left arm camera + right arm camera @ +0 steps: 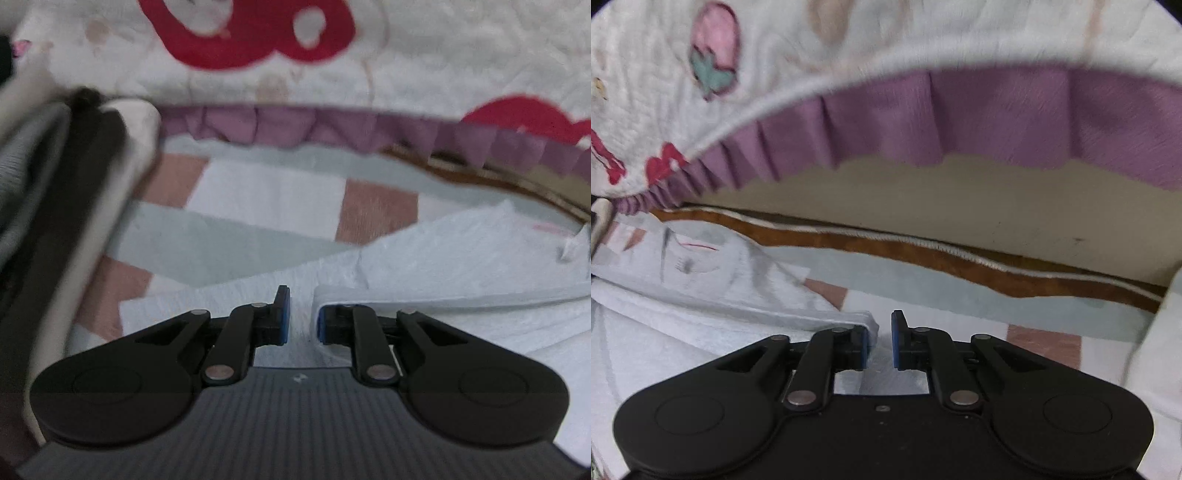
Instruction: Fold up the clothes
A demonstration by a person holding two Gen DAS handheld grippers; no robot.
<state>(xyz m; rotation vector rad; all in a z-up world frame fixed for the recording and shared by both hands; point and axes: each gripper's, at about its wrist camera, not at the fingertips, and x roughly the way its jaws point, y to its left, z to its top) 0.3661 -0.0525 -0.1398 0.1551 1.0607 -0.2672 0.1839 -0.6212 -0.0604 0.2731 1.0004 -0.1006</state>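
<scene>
On the checked mat (266, 199), pale blue cloth (461, 251) lies under both slightly parted hand-held grippers (301, 317) (879, 341), ungripped.

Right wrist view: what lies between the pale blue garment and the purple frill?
The checked mat, its brown border, then beige floor, all in the right wrist view.
</scene>
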